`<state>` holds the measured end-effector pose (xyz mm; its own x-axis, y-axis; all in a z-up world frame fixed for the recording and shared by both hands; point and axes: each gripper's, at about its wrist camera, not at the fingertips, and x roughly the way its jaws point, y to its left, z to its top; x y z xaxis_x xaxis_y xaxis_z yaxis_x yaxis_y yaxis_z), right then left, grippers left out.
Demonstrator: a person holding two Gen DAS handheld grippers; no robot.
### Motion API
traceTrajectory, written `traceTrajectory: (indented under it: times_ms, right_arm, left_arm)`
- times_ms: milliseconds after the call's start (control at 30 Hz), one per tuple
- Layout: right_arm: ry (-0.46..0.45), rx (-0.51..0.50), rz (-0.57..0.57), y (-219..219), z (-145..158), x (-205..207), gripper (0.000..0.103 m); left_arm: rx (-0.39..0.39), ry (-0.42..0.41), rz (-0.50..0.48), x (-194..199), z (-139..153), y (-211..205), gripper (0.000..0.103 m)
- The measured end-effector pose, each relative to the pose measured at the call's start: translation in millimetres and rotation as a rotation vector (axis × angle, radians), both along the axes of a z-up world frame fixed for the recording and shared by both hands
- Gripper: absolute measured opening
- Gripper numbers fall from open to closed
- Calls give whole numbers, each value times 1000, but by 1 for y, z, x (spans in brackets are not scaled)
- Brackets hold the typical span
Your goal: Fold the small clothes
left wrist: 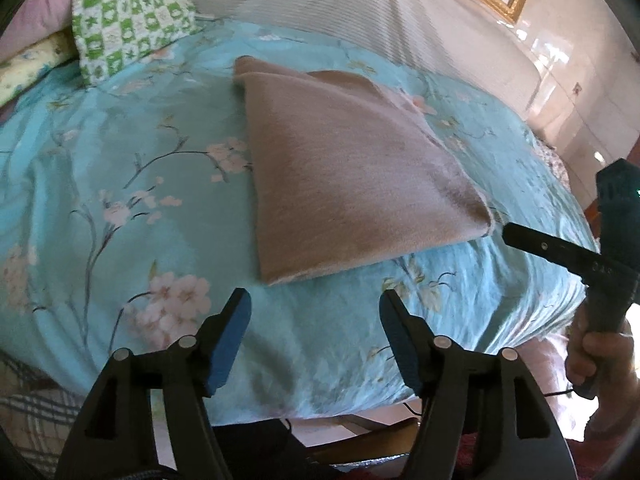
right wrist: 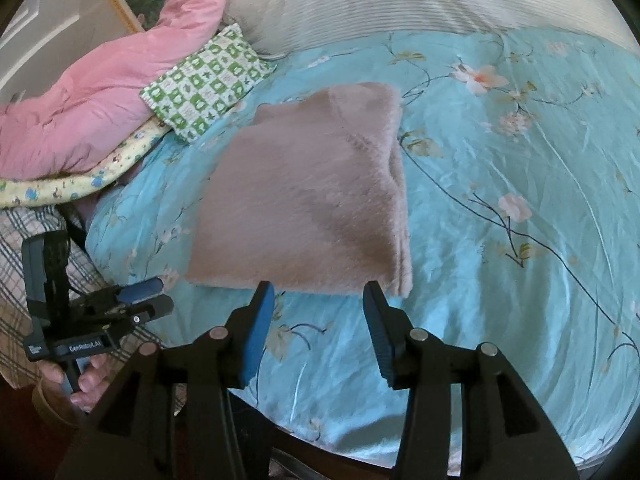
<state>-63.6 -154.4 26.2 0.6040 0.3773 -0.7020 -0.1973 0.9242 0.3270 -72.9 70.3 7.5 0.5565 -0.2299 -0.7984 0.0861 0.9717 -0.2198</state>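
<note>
A folded beige fuzzy garment lies flat on the turquoise floral bedspread. My left gripper hovers open just short of the garment's near edge, with nothing between its blue pads. In the right wrist view the same garment lies ahead, and my right gripper stands open at its near edge, with only the cloth's edge behind the gap. The right gripper also shows at the right edge of the left view, held by a hand. The left gripper appears at lower left in the right view.
A green-and-white checked pillow and a pink quilt lie at the head of the bed, with a yellow printed cloth beside them. A striped white cover spans the back. The bed's front edge is close below the grippers.
</note>
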Motion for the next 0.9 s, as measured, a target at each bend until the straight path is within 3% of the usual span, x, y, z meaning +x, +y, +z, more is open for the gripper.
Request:
traceTrajectory:
  times_ms: [233,367,567,667,900]
  right_arm:
    - [8,-41,57,17,-10,-15,49]
    - [12,-66,71,23,-14,-21,59]
    - [-2,-97,61,22,-9,-24,73]
    - [-23,-97,43,17,0,-22,84]
    - [-66,-114,51,22,18,-6,90]
  left_arm:
    - [36,6,41,-9,-5,9,74]
    - [61,-1,40,-12,-5,8,80]
    - [129,-37,43,-14,6,2,80]
    - [164,-66,38,-12,17,-3,83]
    - [197,-104,44,12,34,-11,88]
